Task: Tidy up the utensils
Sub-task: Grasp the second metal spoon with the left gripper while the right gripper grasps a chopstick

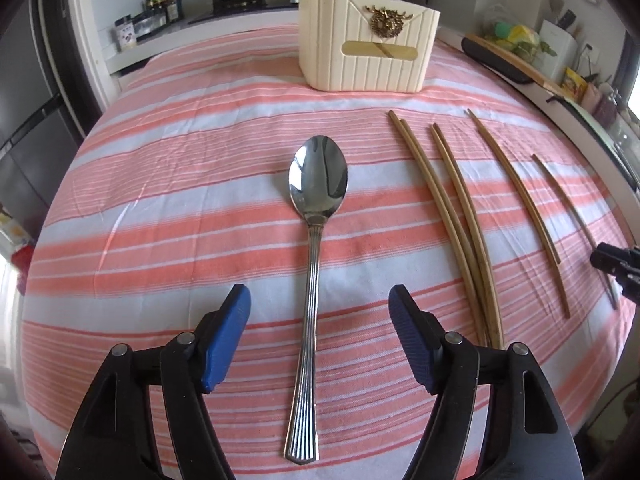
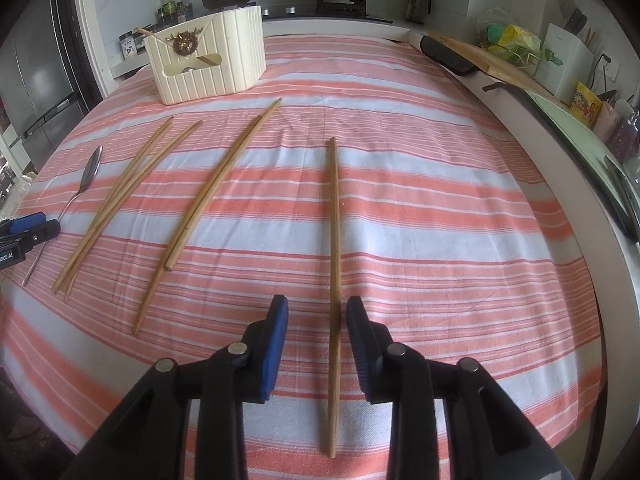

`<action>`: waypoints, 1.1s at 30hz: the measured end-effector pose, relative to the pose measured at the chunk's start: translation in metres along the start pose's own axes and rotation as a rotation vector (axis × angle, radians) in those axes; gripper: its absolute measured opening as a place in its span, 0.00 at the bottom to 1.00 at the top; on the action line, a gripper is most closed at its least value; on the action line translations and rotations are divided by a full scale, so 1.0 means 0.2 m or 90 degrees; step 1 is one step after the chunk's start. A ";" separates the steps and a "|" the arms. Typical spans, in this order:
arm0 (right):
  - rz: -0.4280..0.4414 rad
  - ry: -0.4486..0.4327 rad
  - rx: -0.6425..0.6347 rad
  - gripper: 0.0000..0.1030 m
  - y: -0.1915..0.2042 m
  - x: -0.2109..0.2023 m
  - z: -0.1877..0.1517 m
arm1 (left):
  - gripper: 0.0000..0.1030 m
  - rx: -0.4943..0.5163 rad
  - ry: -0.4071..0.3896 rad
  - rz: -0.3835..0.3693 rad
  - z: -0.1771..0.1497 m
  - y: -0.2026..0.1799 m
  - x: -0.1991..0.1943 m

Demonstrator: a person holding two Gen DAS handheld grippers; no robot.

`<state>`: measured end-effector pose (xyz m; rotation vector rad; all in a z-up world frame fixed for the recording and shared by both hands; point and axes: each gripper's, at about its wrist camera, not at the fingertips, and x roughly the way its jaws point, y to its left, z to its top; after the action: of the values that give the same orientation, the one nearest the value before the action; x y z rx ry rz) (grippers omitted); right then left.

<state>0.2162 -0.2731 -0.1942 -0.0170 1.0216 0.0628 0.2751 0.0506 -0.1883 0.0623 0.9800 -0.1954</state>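
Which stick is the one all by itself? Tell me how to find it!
Start at the cream utensil box at the far end of the striped cloth. Come forward past the spoon and the bunched chopsticks to the right gripper. The lone chopstick lies between its open blue pads, straight, with no partner touching it.

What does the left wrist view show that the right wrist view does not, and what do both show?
Left wrist only: the silver metal spoon lying bowl-up and full length between the left gripper's open jaws, untouched.

Right wrist only: the single wooden chopstick running between the right gripper's parted jaws, close against one pad; whether it touches is unclear.

Both: the cream ribbed utensil holder with a chopstick already inside, loose wooden chopsticks on the pink-and-white striped cloth, and the stove behind.
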 end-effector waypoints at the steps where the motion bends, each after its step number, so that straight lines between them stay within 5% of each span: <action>1: 0.008 0.005 -0.001 0.30 0.00 0.00 0.00 | 0.74 0.004 0.003 -0.001 0.00 0.00 0.01; 13: 0.022 0.009 -0.061 0.30 0.01 0.09 0.09 | 0.96 0.020 0.023 0.015 -0.01 -0.01 0.07; 33: 0.076 0.048 -0.087 0.26 -0.01 0.32 0.45 | 0.95 0.043 0.063 -0.011 0.23 0.02 0.22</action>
<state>0.3268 -0.2682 -0.2020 -0.0841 1.0923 0.2424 0.3378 0.0421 -0.1995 0.1259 1.0731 -0.2438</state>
